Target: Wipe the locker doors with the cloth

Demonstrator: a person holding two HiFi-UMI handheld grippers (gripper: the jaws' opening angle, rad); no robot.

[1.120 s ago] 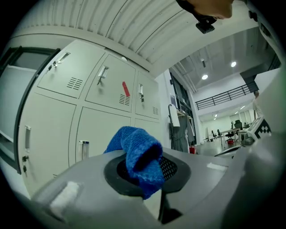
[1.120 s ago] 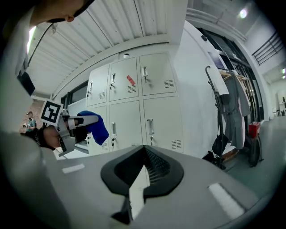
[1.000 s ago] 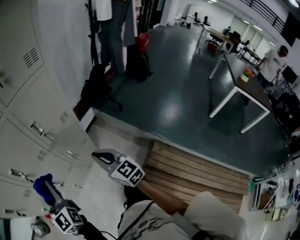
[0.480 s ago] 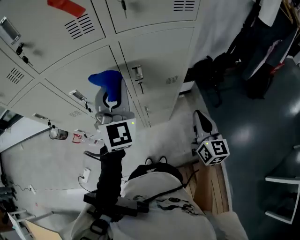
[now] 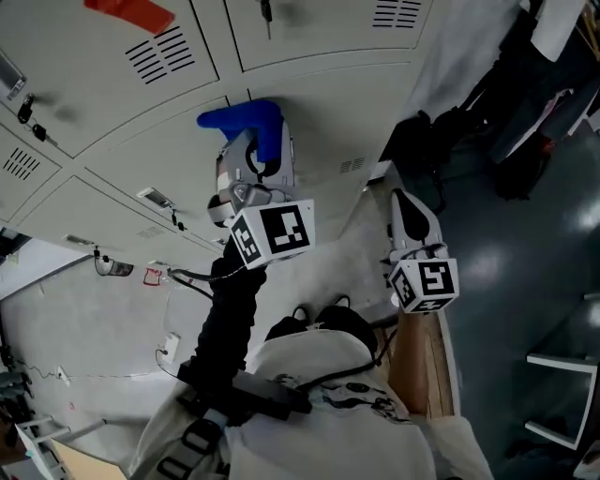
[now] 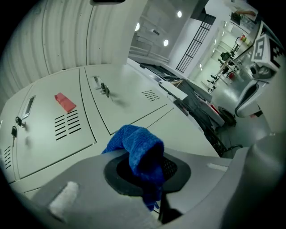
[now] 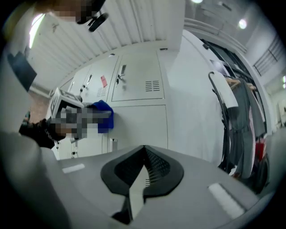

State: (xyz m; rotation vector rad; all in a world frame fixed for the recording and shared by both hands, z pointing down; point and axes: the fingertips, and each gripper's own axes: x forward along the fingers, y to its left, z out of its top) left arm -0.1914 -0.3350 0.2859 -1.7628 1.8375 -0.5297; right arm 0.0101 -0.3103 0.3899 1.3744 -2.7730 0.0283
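Note:
The blue cloth (image 5: pixel 240 122) is bunched in my left gripper (image 5: pixel 258 142), which is shut on it and holds it against a grey locker door (image 5: pixel 319 103). In the left gripper view the cloth (image 6: pixel 139 150) hangs over the jaws of the left gripper (image 6: pixel 149 163), with the locker doors (image 6: pixel 120 107) beyond it. My right gripper (image 5: pixel 406 204) hangs lower right, away from the lockers, shut on nothing. In the right gripper view the right gripper (image 7: pixel 144 154) points toward the lockers (image 7: pixel 139 85), and the cloth (image 7: pixel 104 117) shows at left.
A red tag (image 5: pixel 131 14) sits on an upper locker door, and keys (image 5: pixel 23 108) hang in locks at left. Black bags (image 5: pixel 431 141) lie on the floor beside the lockers. Clothes (image 5: pixel 553 56) hang at upper right. A wooden step (image 5: pixel 424 361) lies below my right gripper.
The head view swung from the room's floor to the lockers. Since half a second ago my left gripper has carried the cloth up and to the right across the door.

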